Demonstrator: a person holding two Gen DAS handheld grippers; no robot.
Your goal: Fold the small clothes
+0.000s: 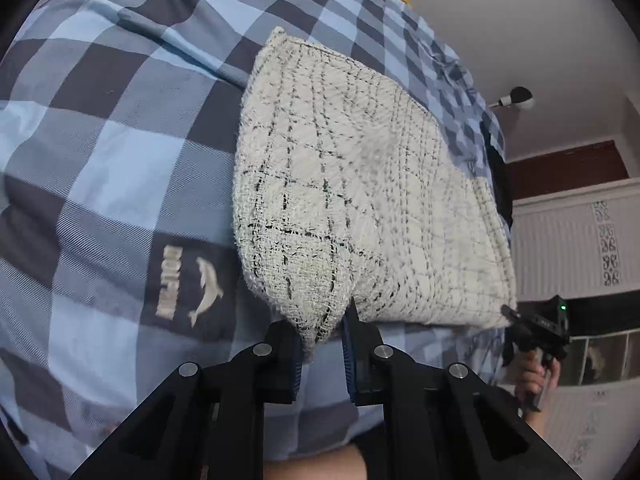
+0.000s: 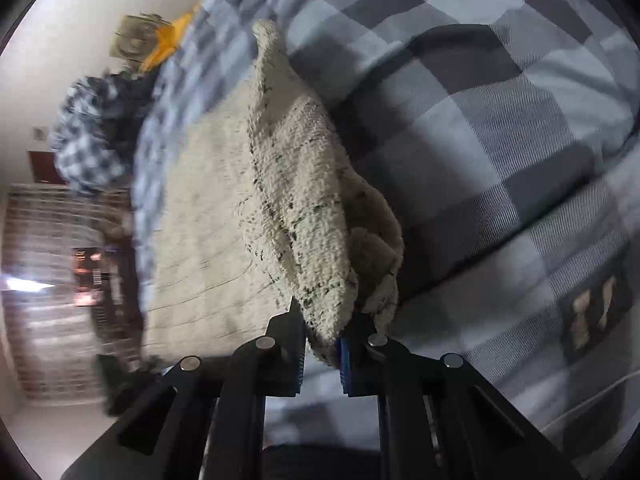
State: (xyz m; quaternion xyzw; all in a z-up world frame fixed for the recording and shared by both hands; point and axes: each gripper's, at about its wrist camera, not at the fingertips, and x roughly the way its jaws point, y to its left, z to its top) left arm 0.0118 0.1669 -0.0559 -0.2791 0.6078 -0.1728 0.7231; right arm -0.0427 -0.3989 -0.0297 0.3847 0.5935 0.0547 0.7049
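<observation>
Grips first — left gripper [image 1: 322,330] has its jaws pinched down on the near corner of the cream cloth [image 1: 360,184], a bunched nub of weave between the blue pads w/ only a narrow gap left. Right gripper [image 2: 322,344] is likewise clamped on the other near corner; seen from the left wrist it sits at the cloth's near right corner [image 1: 516,320], w/ the person's hand [image 1: 534,376] under it. Neither bite looks deep: on the left the cloth tip barely passes the pads, so a sharp tug could pull it free and drop that side.

Cloth itself is a cream waffle-knit piece w/ dark grid lines, near edge raised off the checked bedspread [image 1: 120,160], the rest lying flat and stretching away toward the far side. In the right wrist view the raised edge hangs as a thick, rolled ridge — extra layers seem caught in that grip, though I can't tell how many. If so, the fold may come out lumpy or skewed.

Main risk, as I judge it: the two corners travelling unevenly, so the near edge lands crooked on the far edge. The bedspread is soft and rumpled, so the far half could drag or wrinkle rather than stay put.

Further back, a yellow item [image 2: 170,38] and a checked garment [image 2: 92,136] lie at the bed's far end, well apart from the cloth — unlikely to interfere unless the fold overshoots.
</observation>
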